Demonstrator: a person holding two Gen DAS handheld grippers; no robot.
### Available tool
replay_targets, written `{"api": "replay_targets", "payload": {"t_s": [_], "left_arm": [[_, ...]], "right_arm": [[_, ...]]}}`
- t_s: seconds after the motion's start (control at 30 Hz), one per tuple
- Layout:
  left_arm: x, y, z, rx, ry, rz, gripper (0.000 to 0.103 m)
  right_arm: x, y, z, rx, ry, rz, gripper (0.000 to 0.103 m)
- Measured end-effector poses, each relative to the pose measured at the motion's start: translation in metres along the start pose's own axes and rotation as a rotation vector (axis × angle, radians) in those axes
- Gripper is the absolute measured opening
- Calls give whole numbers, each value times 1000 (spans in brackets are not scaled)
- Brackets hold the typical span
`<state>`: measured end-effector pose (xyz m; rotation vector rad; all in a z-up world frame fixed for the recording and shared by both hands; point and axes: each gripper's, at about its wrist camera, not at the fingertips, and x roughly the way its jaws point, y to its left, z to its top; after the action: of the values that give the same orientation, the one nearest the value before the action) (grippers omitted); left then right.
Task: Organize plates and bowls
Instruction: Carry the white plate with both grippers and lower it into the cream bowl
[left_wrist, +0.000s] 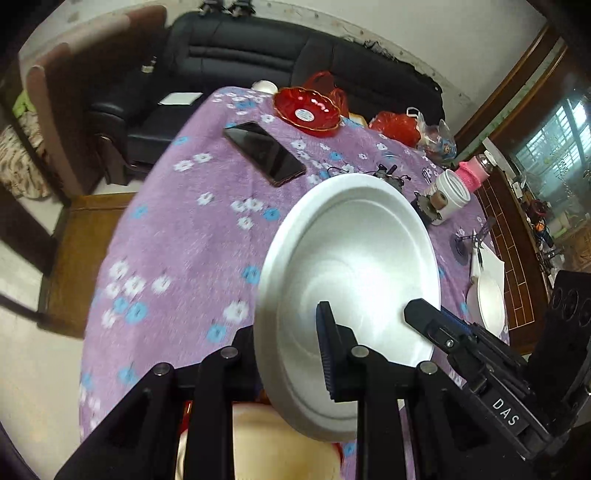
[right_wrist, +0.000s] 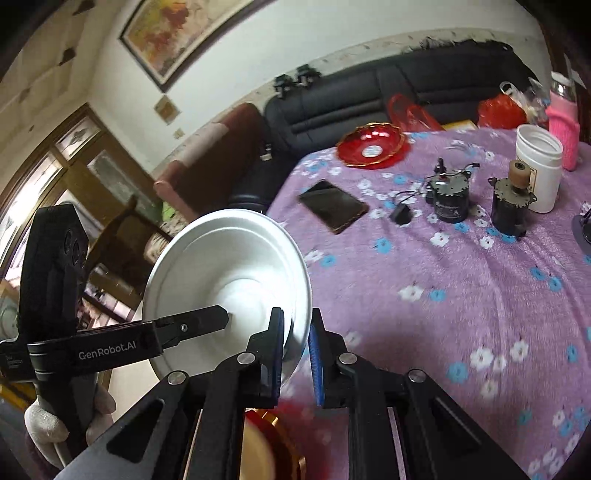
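A white bowl (left_wrist: 351, 266) is held tilted on edge above the purple flowered tablecloth (left_wrist: 177, 229). My left gripper (left_wrist: 291, 332) is shut on its rim, one finger inside the bowl and the other behind it. In the right wrist view my right gripper (right_wrist: 297, 339) is shut on the rim of the same white bowl (right_wrist: 225, 266), and the left gripper's finger (right_wrist: 192, 323) reaches into it from the left. A red-rimmed plate (right_wrist: 273, 443) lies below my right gripper. A red glass dish (left_wrist: 306, 110) sits at the table's far side, and a white plate (left_wrist: 489, 306) at the right edge.
On the table lie a black phone (left_wrist: 264, 151), a white jar (right_wrist: 537, 166), two small motors (right_wrist: 448, 197) and a pink bottle (right_wrist: 563, 129). Red bags (left_wrist: 397, 125) sit at the far edge. A black sofa (left_wrist: 258, 51) stands behind the table.
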<state>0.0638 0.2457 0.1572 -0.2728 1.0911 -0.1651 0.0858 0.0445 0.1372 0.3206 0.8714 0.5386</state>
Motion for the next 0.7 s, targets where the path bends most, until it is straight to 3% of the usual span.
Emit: {"api": "replay_targets", "payload": {"t_s": [0.2, 0.43, 0.7], "left_arm": [[-27, 15, -62, -19, -38, 30, 23], [-28, 41, -124, -83, -61, 58, 24], [-4, 54, -146, -136, -23, 63, 25]], "right_arm": [[-13, 27, -45, -41, 48, 50, 15], [-1, 41, -94, -86, 111, 56, 15], [21, 28, -113, -46, 172, 55, 15]]}}
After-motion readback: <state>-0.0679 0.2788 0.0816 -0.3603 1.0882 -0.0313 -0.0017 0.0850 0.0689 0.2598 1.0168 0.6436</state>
